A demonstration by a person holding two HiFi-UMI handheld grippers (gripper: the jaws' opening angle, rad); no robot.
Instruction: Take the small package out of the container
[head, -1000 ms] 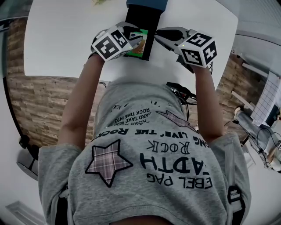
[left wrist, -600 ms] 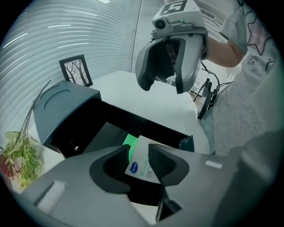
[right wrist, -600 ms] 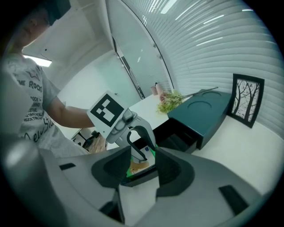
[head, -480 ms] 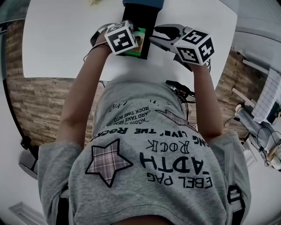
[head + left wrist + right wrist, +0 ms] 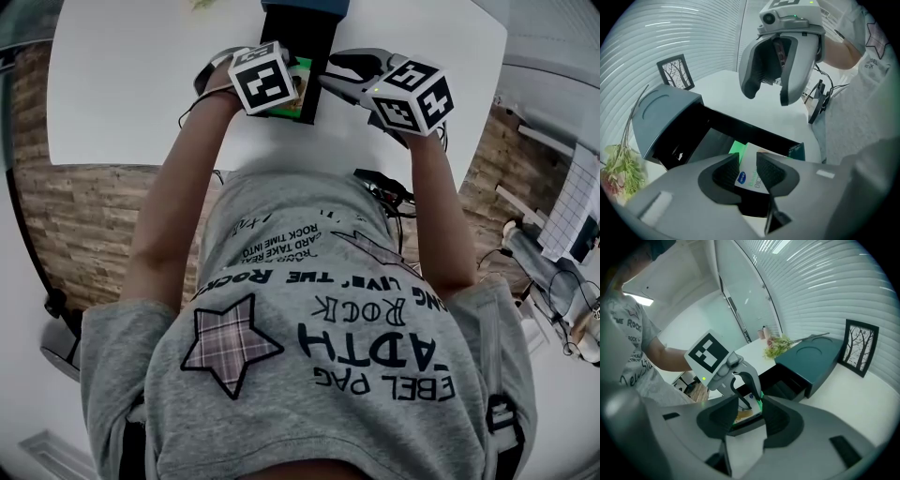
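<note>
The small green and white package (image 5: 302, 84) stands in the pulled-out black drawer (image 5: 314, 47) of a dark teal container (image 5: 661, 117). My left gripper (image 5: 281, 94) reaches into the drawer from the left. Its jaws are closing, and the package (image 5: 749, 174) sits between the pads with no clear pressure on it. My right gripper (image 5: 330, 80) hovers just right of the drawer, open and empty. Seen from the left gripper view, the right gripper (image 5: 766, 97) hangs above the drawer (image 5: 740, 131). From the right gripper (image 5: 750, 416) I see the left fingers (image 5: 750, 380) straddling the package (image 5: 745, 412).
The container stands on a white table (image 5: 141, 84) whose near edge lies under my forearms. A framed tree picture (image 5: 675, 72) and dried flowers (image 5: 618, 168) stand behind and beside the container. A small black stand (image 5: 818, 101) sits near the table's edge.
My left gripper has moved right and forward over the drawer, down onto the package. The right gripper has shifted slightly toward the drawer.
</note>
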